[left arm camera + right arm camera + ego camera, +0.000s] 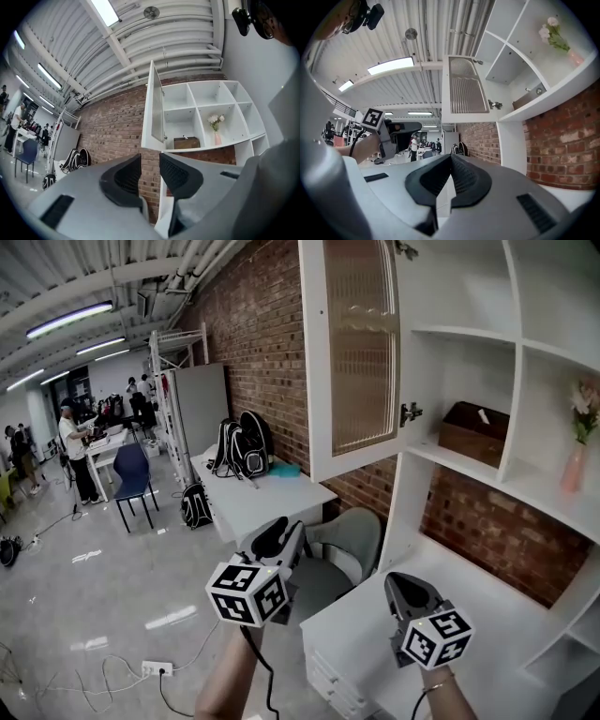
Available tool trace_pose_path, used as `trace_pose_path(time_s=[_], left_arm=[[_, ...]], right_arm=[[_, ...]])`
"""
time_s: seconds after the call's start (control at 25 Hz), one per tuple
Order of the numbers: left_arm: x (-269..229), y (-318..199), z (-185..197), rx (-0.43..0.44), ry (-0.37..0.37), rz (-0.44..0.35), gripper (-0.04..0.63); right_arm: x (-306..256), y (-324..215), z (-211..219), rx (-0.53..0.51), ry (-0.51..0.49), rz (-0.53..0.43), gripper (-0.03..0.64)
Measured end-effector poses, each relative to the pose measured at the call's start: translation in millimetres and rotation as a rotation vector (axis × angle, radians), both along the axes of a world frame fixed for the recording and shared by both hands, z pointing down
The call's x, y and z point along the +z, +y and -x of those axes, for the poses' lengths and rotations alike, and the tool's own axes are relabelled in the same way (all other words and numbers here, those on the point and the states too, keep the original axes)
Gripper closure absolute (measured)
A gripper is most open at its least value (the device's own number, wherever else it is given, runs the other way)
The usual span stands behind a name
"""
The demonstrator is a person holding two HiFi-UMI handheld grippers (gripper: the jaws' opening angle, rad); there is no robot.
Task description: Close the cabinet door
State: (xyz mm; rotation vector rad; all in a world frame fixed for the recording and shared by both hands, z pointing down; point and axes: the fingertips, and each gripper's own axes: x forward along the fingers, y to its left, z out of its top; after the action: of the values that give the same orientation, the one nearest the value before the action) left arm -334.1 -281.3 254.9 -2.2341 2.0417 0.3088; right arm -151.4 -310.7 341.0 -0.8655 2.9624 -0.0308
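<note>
The white cabinet door (361,352) with a ribbed glass panel stands swung open to the left of the white shelf unit (511,343). It also shows edge-on in the left gripper view as the door (156,112), and from below in the right gripper view as the door (466,91). My left gripper (281,532) hangs below the door, apart from it, with its jaws open and nothing between them (150,171). My right gripper (405,585) is over the white counter, lower right of the door, with its jaws shut on nothing (451,161).
A brown box (473,432) and a pink vase with flowers (577,465) sit on the shelves. Below the door are a grey chair (352,540), a white desk (253,498) with backpacks (239,448), and a brick wall. People stand far back left.
</note>
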Motion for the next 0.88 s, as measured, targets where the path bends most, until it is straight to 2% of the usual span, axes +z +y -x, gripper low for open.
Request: trace_pose_path(time_s=[0.28, 0.48, 0.68, 0.88], left_arm=[[-78, -38, 11, -0.011, -0.054, -0.102, 0.489], [-125, -55, 18, -0.018, -0.045, -0.155, 0.489], [-163, -74, 17, -0.031, -0.061, -0.168, 0.489], [-185, -92, 18, -0.063, -0.096, -0.154, 0.489]], right_arm=[[-47, -21, 18, -0.002, -0.003, -0.062, 0.617], [-78, -29, 20, -0.007, -0.021, -0.108, 0.617], [-96, -32, 24, -0.032, -0.015, -0.15, 0.617], [-107, -34, 29, -0.062, -0.022, -0.154, 0.617]])
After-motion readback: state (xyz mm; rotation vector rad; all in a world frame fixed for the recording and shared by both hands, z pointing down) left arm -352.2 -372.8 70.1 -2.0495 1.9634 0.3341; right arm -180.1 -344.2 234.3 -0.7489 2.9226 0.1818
